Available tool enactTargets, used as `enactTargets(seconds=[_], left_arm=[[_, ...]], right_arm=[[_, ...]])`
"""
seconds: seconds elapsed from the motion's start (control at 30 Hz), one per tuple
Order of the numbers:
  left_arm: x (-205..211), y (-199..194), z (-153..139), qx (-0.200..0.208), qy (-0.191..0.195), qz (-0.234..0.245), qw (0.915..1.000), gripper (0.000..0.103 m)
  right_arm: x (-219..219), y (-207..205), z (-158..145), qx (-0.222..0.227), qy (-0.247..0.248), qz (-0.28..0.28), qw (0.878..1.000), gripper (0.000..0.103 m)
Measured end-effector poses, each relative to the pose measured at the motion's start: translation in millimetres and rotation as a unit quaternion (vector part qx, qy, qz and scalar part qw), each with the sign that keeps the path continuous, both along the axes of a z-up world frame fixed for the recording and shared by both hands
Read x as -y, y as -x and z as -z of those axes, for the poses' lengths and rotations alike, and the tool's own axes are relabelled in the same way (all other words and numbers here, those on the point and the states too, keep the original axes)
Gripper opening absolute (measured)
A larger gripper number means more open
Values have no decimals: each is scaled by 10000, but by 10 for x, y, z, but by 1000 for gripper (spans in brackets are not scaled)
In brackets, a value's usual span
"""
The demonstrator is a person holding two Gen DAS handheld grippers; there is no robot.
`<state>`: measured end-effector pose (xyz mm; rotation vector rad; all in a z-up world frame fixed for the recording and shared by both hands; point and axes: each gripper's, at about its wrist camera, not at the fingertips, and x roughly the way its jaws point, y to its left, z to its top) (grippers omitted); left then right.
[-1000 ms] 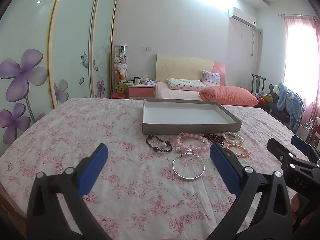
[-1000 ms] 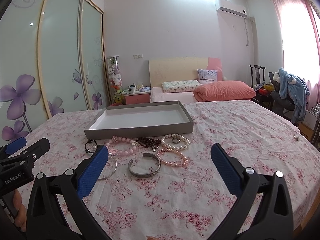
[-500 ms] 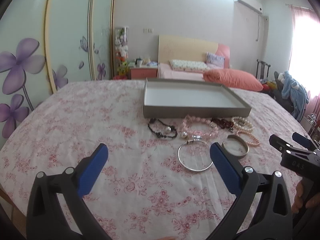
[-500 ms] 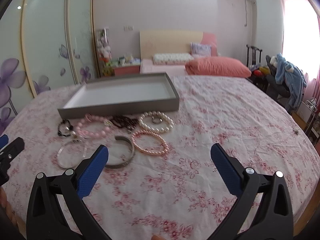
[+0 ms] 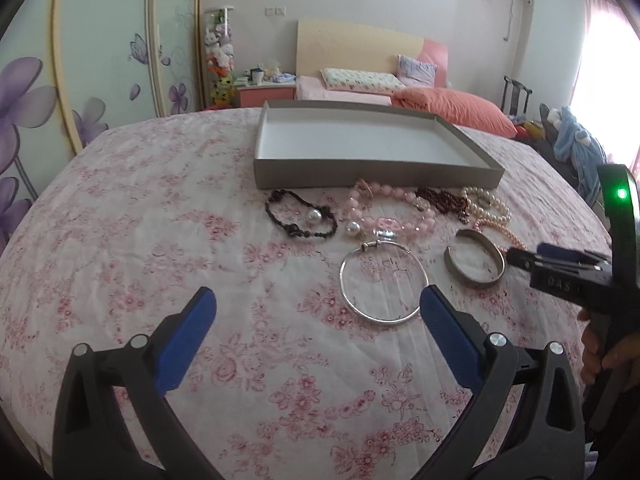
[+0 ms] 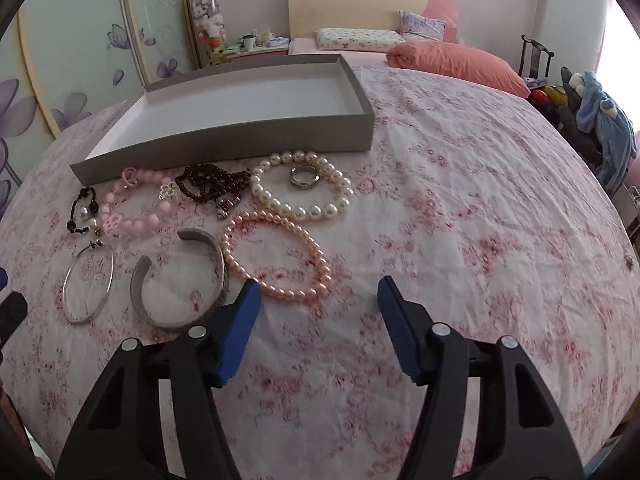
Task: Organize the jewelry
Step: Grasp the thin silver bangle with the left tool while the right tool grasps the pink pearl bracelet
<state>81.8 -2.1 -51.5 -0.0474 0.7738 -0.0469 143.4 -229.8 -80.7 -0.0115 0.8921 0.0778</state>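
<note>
An empty grey tray [image 5: 376,170] [image 6: 224,146] lies on the floral cloth. In front of it lie a black bead bracelet [image 5: 300,218] [image 6: 82,210], a pink bead bracelet [image 5: 390,216] [image 6: 136,210], a dark red bead string [image 6: 212,182], a white pearl bracelet [image 6: 304,190] around a small ring [image 6: 303,178], a pink pearl bracelet [image 6: 280,258], a thin silver bangle [image 5: 383,282] [image 6: 89,284] and a silver cuff [image 5: 474,264] [image 6: 180,280]. My left gripper [image 5: 316,312] is open, just short of the bangle. My right gripper [image 6: 320,300] is open, near the pink pearl bracelet; it also shows in the left wrist view [image 5: 560,264].
The table is round with a pink floral cloth [image 6: 460,220]. Behind it stand a bed with a salmon pillow [image 6: 456,62], a nightstand [image 5: 266,94] and flowered wardrobe doors [image 5: 100,52]. A chair with a blue garment [image 6: 604,120] stands to the right.
Both grippers have moved forward and tilted down toward the jewelry. The right gripper's jaws have narrowed somewhat but stay open. Nothing has been picked up.
</note>
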Motion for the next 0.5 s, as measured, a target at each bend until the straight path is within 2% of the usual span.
enactTargets(seconds=[0.13, 0.3, 0.43, 0.5], left_arm=[[62, -79, 37, -170, -12, 103, 9998, 99], [116, -178, 77, -361, 29, 190, 9992, 99], [96, -252, 94, -462, 96, 160, 9988, 99], [89, -275, 101, -484, 95, 142, 9987, 94]], right_arm=[[-51, -24, -7, 30, -20, -99, 9999, 56], [-100, -33, -49, 54, -34, -182, 9998, 26], [-48, -13, -68, 56, -99, -19, 9999, 15], [12, -57, -69, 61, -121, 74, 9999, 11]])
